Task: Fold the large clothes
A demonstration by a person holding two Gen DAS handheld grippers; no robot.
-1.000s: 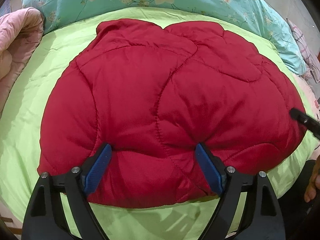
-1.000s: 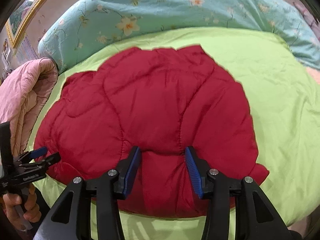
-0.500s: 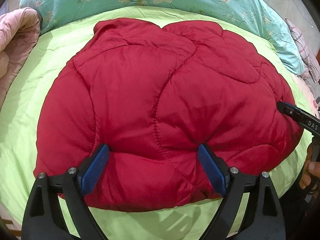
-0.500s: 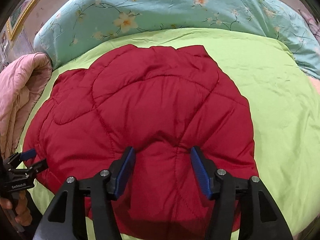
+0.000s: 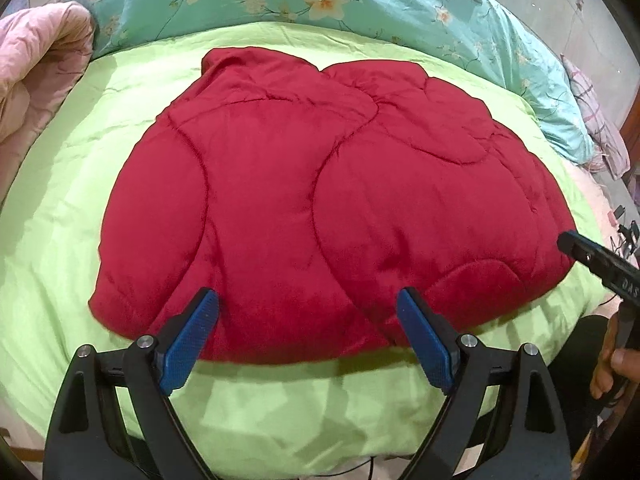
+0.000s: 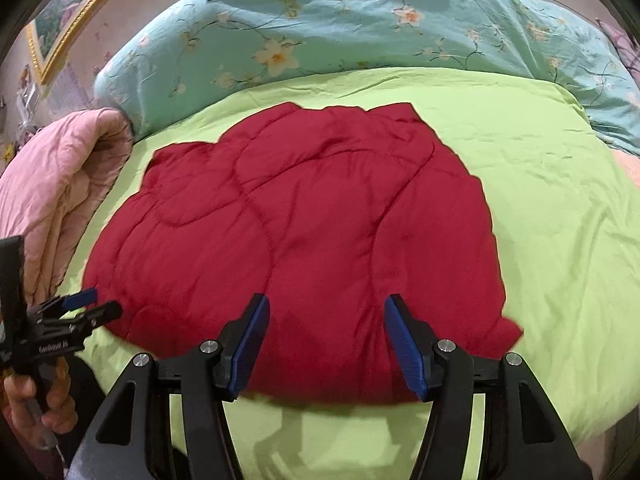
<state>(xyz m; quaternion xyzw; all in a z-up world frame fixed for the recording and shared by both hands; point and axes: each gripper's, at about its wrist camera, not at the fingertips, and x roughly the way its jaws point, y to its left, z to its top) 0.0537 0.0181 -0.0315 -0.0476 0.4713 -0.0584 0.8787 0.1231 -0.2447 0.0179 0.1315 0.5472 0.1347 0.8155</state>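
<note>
A red quilted garment (image 5: 320,184) lies folded in a rounded heap on the green bedspread (image 5: 72,240). My left gripper (image 5: 306,296) hovers open over the garment's near edge, its blue pads (image 5: 192,332) clear of the fabric. In the right wrist view the same garment (image 6: 304,220) fills the middle. My right gripper (image 6: 328,300) hangs above its near edge. Its jaws are opening, and the fabric below lies flat with nothing pinched. Each gripper also shows in the other's view: the right gripper (image 5: 592,260) at the garment's right side, the left gripper (image 6: 80,308) at its left corner.
A teal floral duvet (image 6: 320,32) is bunched along the far side of the bed. A pink quilt (image 6: 52,200) is piled at the left edge. A plaid pillow (image 5: 596,120) lies far right. The person's hand (image 6: 36,396) grips the left handle. Green bedspread (image 6: 560,220) stretches right of the garment.
Both grippers have drawn back and lifted off the garment's near edge. The bulge of fabric between each pair of pads has flattened. The right jaws have spread wider.
</note>
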